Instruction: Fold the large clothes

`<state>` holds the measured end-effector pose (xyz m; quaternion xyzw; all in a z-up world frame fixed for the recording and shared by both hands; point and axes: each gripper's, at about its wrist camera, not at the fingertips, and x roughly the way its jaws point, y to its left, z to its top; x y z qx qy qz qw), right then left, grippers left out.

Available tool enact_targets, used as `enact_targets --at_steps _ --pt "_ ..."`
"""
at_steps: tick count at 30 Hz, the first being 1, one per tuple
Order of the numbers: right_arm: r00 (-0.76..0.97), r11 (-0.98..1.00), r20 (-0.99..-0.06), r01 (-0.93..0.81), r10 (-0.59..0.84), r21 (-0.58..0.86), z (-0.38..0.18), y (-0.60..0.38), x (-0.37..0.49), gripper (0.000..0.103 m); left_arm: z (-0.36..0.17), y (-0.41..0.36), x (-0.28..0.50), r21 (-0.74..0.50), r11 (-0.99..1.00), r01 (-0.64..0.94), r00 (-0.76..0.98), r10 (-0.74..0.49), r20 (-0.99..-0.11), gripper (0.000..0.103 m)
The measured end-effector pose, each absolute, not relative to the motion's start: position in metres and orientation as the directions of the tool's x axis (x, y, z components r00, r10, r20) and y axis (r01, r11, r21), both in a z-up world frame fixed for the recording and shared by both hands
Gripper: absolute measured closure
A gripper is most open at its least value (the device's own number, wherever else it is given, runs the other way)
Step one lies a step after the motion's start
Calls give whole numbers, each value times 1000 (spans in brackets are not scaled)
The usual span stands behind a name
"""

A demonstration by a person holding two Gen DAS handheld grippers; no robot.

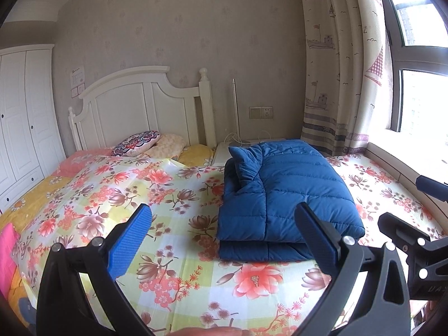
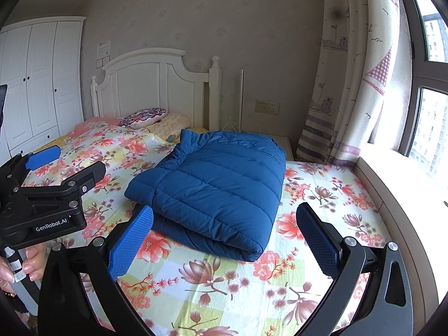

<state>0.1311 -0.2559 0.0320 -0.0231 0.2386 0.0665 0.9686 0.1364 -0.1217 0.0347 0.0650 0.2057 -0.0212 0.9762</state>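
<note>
A blue quilted jacket (image 1: 285,193) lies folded into a thick rectangle on the floral bedsheet (image 1: 168,266), its collar toward the headboard. My left gripper (image 1: 224,240) hovers open just short of the jacket's near edge, nothing between its fingers. In the right wrist view the same jacket (image 2: 218,190) sits ahead and slightly left of my right gripper (image 2: 225,240), which is open and empty above the sheet (image 2: 280,294). The left gripper (image 2: 70,165) shows at that view's left edge, held by a hand (image 2: 28,263). The right gripper (image 1: 406,204) appears at the left wrist view's right edge.
Pillows (image 1: 140,142) rest against the white headboard (image 1: 134,106). A white wardrobe (image 1: 22,112) stands at left, and a white nightstand (image 1: 221,151) sits behind the jacket. Curtain (image 1: 344,84) and window ledge (image 2: 406,184) border the bed's right side. A pink item (image 1: 7,249) lies at the left edge.
</note>
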Motion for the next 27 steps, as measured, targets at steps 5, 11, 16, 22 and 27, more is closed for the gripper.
enact_targets --at_steps 5,11,16,22,27 --pt "875 991 -470 -136 116 -8 31 -257 132 5 34 -122 137 115 991 71 911 -17 -412 2" --pt "875 991 -471 -135 115 -9 31 -257 132 5 33 -124 137 123 989 78 910 -20 -415 2" --pt "872 991 -476 -134 115 -7 30 -256 132 5 33 -125 137 124 989 78 908 -19 -418 2" --pt "869 991 -481 -134 115 -3 29 -255 133 5 31 -124 137 125 989 80 907 -20 -421 2" --pt "870 991 -480 -133 115 -4 29 -255 133 5 32 -124 137 126 989 79 907 -19 -420 2"
